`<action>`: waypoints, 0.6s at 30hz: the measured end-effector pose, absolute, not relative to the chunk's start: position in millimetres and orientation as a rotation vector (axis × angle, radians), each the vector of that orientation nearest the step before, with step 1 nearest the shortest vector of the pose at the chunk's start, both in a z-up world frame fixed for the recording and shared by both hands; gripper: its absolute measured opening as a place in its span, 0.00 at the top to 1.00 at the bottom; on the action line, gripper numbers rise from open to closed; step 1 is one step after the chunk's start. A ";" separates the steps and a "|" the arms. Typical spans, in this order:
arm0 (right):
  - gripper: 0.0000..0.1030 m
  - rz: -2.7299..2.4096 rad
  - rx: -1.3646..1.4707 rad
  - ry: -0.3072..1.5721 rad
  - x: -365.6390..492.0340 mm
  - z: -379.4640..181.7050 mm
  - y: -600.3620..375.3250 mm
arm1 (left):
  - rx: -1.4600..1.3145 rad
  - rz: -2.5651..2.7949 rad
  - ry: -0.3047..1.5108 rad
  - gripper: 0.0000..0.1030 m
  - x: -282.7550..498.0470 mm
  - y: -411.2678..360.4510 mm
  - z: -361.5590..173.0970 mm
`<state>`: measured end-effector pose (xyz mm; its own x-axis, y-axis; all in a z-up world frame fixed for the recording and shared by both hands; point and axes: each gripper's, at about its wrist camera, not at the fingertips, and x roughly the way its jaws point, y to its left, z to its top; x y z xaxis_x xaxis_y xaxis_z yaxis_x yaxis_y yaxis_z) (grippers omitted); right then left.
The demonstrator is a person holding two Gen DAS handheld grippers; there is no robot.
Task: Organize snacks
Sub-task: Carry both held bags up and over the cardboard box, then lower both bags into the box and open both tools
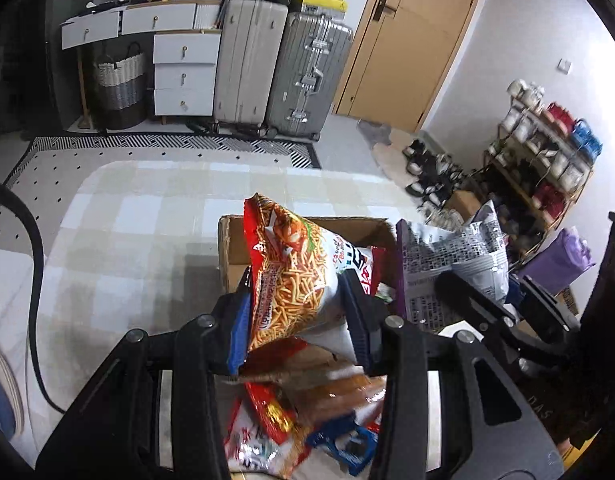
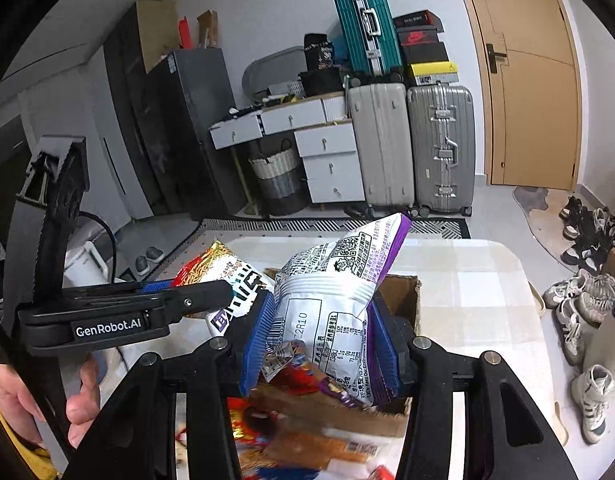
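My left gripper (image 1: 297,320) is shut on a red and orange snack bag (image 1: 295,272) printed with fried sticks, held upright over an open cardboard box (image 1: 235,240). My right gripper (image 2: 323,344) is shut on a white and purple snack bag (image 2: 331,300), held above the same box (image 2: 403,292). The white and purple bag (image 1: 451,260) and the right gripper's arm show at the right of the left wrist view. The left gripper (image 2: 199,292) with its red bag (image 2: 211,266) shows at the left of the right wrist view. More snack packets (image 1: 291,412) lie below the bags.
The box stands on a table with a checked cloth (image 1: 147,208). Suitcases (image 1: 279,68), white drawers (image 1: 183,72) and a woven basket (image 1: 119,84) stand along the far wall. A shoe rack (image 1: 547,152) and shoes (image 2: 579,300) are at the right. A wooden door (image 2: 531,80) is behind.
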<state>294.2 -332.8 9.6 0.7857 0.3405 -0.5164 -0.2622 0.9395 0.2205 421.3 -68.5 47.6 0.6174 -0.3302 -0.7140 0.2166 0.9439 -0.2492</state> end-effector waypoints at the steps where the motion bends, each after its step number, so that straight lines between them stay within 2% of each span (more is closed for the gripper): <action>1: 0.54 0.323 0.136 0.592 301.5 5.1 -333.5 | -0.139 -0.315 0.857 0.63 429.1 -72.2 41.1; 18: 0.54 0.294 -0.002 0.742 365.8 -67.1 -325.3 | -0.041 -0.284 0.945 0.62 493.9 -119.9 -49.5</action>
